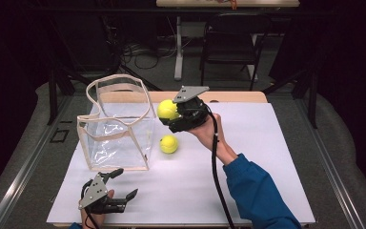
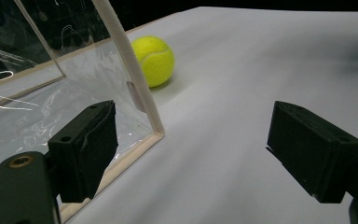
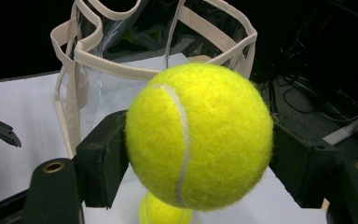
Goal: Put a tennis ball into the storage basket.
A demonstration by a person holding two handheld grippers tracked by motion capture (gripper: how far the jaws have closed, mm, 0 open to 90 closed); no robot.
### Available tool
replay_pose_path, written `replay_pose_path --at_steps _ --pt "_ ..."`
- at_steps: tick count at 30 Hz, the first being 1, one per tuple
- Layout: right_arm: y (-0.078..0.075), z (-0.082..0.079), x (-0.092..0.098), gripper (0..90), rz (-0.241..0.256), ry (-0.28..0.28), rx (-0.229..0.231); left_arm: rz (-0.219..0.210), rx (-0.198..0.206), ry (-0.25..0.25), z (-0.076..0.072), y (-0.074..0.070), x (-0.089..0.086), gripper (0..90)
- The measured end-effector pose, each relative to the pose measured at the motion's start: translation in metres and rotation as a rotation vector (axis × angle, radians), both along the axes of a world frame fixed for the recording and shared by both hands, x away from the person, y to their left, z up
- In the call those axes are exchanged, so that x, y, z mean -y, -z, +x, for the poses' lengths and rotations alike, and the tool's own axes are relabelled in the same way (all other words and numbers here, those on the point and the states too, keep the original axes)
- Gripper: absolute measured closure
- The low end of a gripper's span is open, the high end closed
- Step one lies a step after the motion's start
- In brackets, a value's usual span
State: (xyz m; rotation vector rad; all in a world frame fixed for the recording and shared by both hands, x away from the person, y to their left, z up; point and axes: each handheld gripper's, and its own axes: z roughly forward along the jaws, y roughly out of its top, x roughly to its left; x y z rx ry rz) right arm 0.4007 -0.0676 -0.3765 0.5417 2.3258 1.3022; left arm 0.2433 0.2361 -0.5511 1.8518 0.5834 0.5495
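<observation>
A clear plastic tote bag (image 1: pixel 116 125) with beige trim stands open on the white table (image 1: pixel 248 157). My right gripper (image 1: pixel 170 114) is shut on a yellow tennis ball (image 1: pixel 167 109), held in the air just right of the bag's rim; the held ball (image 3: pixel 198 135) fills the space between the jaws. A second tennis ball (image 1: pixel 168 144) lies on the table beside the bag's right side, and shows near the bag corner (image 2: pixel 155 60). My left gripper (image 1: pixel 124 184) rests open near the table's front left, pointing at the bag's front corner (image 2: pixel 156 130).
A black folding chair (image 1: pixel 231 40) and a table leg (image 1: pixel 178 47) stand on the floor behind the table. The right half of the white table holds only the person's blue-sleeved forearm (image 1: pixel 257 191). A black cable (image 1: pixel 215 162) trails from the right gripper.
</observation>
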Motion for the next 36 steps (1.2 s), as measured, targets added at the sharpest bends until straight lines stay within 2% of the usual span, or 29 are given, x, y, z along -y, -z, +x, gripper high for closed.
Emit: replay_pose_path --at_steps 36 --pt "-0.013 0.007 -0.019 25.9 0.029 -0.023 0.028 -0.002 0.001 -0.001 0.000 0.000 0.000 15.9"
